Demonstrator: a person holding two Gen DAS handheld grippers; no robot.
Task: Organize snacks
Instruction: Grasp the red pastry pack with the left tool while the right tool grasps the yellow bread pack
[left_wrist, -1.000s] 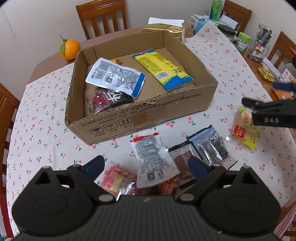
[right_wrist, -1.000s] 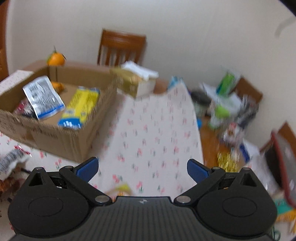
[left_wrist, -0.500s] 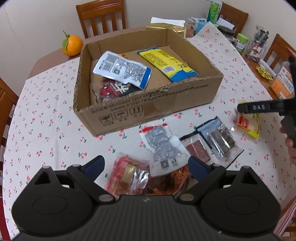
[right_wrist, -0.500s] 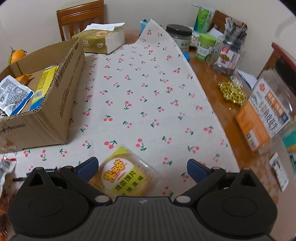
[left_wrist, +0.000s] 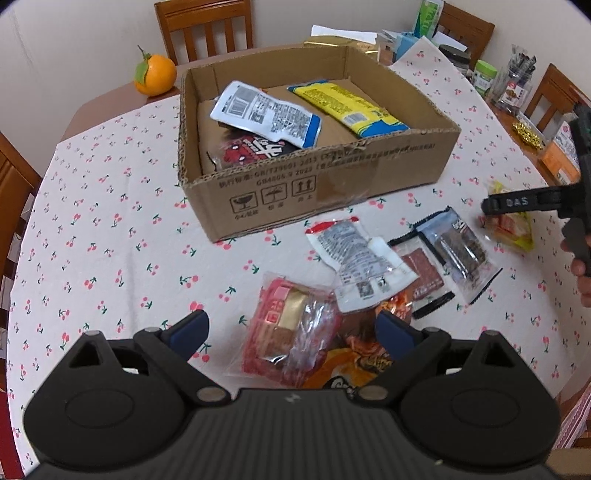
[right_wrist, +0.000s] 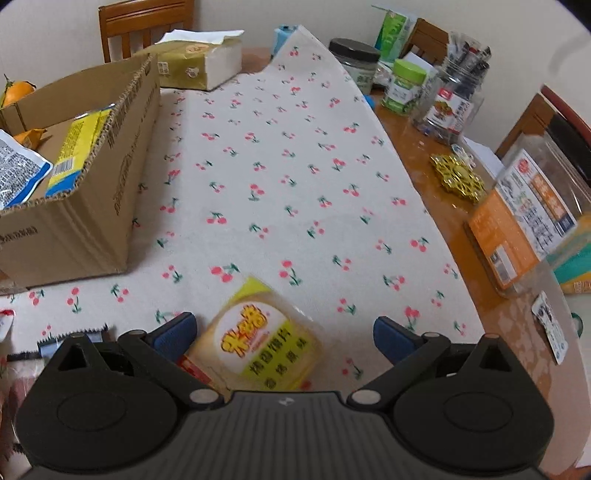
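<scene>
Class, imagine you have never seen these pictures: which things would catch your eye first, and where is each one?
The open cardboard box mid-table stands out, with a yellow packet and a white-and-blue pouch inside. In front of it, loose snack packets lie scattered on the cherry-print tablecloth. The right tongs, open, straddle a yellow rice cracker pack, and an orange sits behind the box.

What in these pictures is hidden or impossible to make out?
- Left view: orange packet, mostly under other snacks and the left hand-held gripper.
- Left view: red-black packet in the box, half covered by the white pouch.
- Right view: yellow snack, near end behind the right hand-held gripper.
</scene>
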